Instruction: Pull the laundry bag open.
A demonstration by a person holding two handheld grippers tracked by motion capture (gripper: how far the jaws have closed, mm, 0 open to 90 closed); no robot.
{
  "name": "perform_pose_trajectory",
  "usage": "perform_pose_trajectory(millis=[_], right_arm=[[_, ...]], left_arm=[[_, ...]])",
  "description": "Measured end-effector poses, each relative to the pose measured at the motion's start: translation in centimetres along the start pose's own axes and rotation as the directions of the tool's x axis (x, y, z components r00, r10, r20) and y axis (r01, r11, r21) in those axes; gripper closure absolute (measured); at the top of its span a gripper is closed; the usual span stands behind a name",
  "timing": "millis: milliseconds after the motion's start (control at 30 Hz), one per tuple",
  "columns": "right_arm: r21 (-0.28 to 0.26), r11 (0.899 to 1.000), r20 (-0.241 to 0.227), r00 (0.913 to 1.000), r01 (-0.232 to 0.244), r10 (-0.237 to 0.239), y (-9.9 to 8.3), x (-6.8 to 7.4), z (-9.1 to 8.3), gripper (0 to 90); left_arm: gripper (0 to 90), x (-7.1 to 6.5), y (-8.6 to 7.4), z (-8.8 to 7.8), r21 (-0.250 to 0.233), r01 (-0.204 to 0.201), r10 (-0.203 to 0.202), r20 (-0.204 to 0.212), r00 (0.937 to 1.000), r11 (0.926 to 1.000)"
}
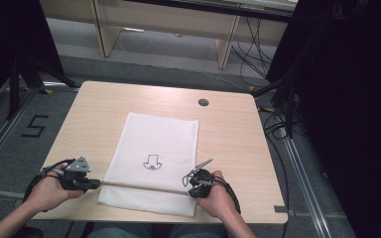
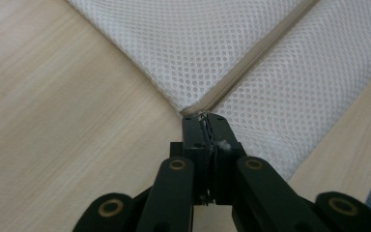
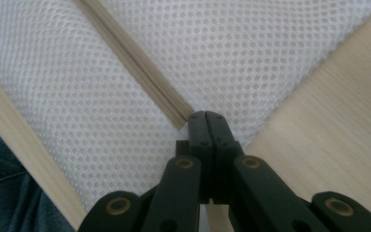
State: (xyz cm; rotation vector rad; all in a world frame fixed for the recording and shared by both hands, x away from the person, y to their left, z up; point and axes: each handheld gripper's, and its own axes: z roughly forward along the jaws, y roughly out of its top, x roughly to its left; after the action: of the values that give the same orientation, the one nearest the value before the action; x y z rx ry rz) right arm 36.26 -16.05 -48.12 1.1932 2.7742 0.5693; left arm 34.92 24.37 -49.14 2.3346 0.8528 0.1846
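1. While the left hand (image 1: 49, 191) sat at the table's (image 1: 228, 129) near-left edge, its left gripper (image 1: 98, 184) pointed right, tip at the left end of the zipper (image 1: 144, 187).
2. In the left gripper view the jaws were pinched tight together, w/ a small metal bit & a white fleck caught at the tip where the zipper (image 2: 251, 63) ended; prob. the zip pull, though too small to be sure.
3. The white mesh bag (image 1: 156, 148) lay flat mid-table, btwn the two grippers, long side running away from the person; a black arrow-shaped mark (image 1: 152, 161) sat on its near half.
4. The zipper ran left to right across the bag's near part, w/ a strip of mesh nearer the person than it.
5. The right gripper (image 1: 186, 192) pointed left at the zipper's right end, held by the right hand (image 1: 216, 196).
6. In the right gripper view its jaws were fully closed, tip on the mesh bag (image 3: 251, 58) just beside the zipper (image 3: 140, 72) end; whether fabric was nipped, can't tell.
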Motion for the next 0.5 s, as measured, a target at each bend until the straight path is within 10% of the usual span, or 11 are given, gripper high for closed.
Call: perform_pose_trajectory(millis=[133,200,267,333,500], right_arm=[[-0.007,1.000,0.017,0.9998,0.003,-0.003,-0.2,-0.7,-0.1,90.0],[0.011,1.000,0.058,0.9981,0.020,-0.020,-0.1,-0.7,-0.2,90.0],[0.048,0.999,0.153,0.9877,0.024,-0.031,-0.4,-1.2,-0.5,90.0],[0.034,0.999,0.138,0.9905,0.001,-0.005,-0.4,-1.6,-0.6,90.0],[0.029,1.000,0.158,0.9874,-0.003,-0.001,-0.1,-1.0,-0.5,88.1]], left_arm=[[87.7,-0.4,0.1,0.2,0.031,-0.009,0.009,0.008,0.9999,0.9995],[90.0,-0.1,-0.3,0.4,0.150,-0.095,0.119,-0.162,0.9795,0.9841],[90.0,0.6,-0.7,-0.1,0.023,0.035,-0.035,-0.003,0.9994,0.9991],[90.0,0.1,-0.1,-0.2,0.033,-0.029,0.032,-0.077,0.9965,0.9990],[87.4,0.3,0.6,-0.6,-0.167,0.040,-0.054,-0.082,0.9952,0.9852]])
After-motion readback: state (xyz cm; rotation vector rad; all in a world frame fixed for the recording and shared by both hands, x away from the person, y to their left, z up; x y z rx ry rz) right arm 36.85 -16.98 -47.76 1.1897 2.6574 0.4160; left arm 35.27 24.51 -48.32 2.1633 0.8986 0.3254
